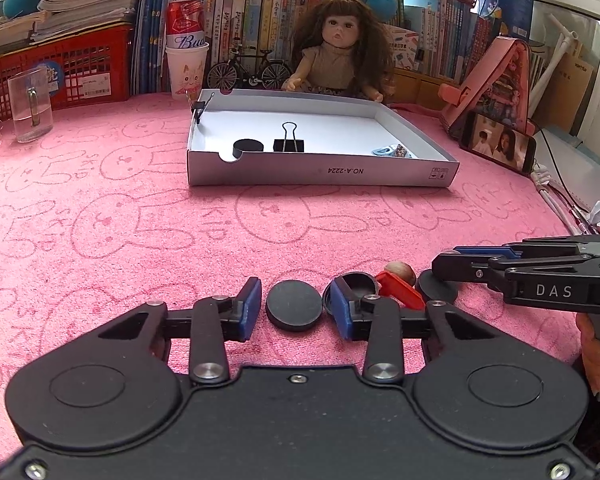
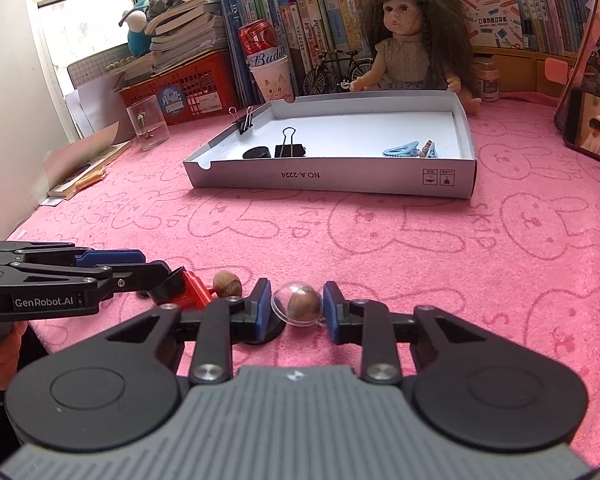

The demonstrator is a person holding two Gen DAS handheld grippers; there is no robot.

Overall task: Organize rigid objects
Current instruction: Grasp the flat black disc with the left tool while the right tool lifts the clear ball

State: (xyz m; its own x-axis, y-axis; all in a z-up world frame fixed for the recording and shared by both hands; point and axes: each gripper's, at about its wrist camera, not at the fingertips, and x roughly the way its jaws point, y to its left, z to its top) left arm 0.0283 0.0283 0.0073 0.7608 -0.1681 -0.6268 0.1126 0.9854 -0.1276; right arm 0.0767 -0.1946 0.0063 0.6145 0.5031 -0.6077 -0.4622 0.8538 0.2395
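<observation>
Left tongs (image 1: 294, 306) are bracketing a flat round black disc (image 1: 294, 306) lying on the pink rabbit-print towel covering the desk (image 1: 140, 220). Blue pads (image 1: 253, 296) are standing just beside the disc's edges, with a thin gap showing on each side; judged as not yet gripping.

Right tongs (image 2: 297, 305) are straddling a clear plastic dome holding a brown nut-like ball (image 2: 298, 305), which is sitting on a black round base. Pads are lying at the dome's sides. Whether they are pressing it cannot be told from the pictures.

Waiting between the two tongs: a red plastic piece (image 2: 192, 290), a loose brown nut (image 2: 227, 283), and an upturned black round cap (image 1: 358, 282) just beyond the left tongs' right pad.

Well ahead of both tongs, a shallow white cardboard box lid (image 1: 324, 170) is serving, as I judge it, as the collecting tray. Already lying in it:
- black round disc (image 1: 248, 146), near corner
- large black binder clip (image 1: 289, 142) beside it
- small black binder clip (image 2: 244, 120) on the side wall
- light blue plastic clip (image 2: 400, 149) with a small patterned clip beside it

Progress, as judged: roughly half done. About five items are resting in the lid; about five are remaining on the towel near the tongs. Step in hand: both tongs are taking hold of one piece each for carrying forward to the lid.
</observation>
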